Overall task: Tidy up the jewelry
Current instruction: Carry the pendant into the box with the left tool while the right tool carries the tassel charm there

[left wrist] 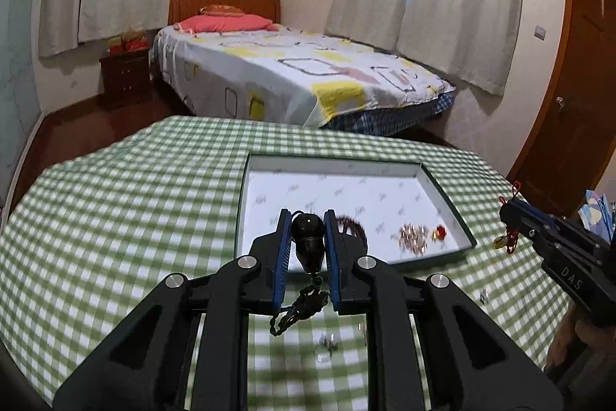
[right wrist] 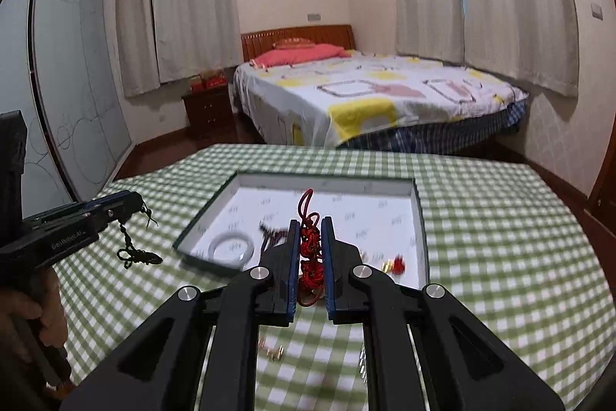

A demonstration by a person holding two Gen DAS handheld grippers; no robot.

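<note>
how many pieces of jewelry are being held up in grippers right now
2. A dark bead pendant is clamped in the left gripper, and a red knotted cord charm in the right gripper. Others lie in the tray and on the cloth.

Checked table (left wrist: 115, 218) — tray (left wrist: 446, 195), small trinkets (right wrist: 273, 353).

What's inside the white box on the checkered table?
Inside the box lie a pale bangle, a dark beaded string, a gold-coloured cluster and a small red-and-gold charm. The tongs and what they hold cover part of the near floor of the box.
</note>
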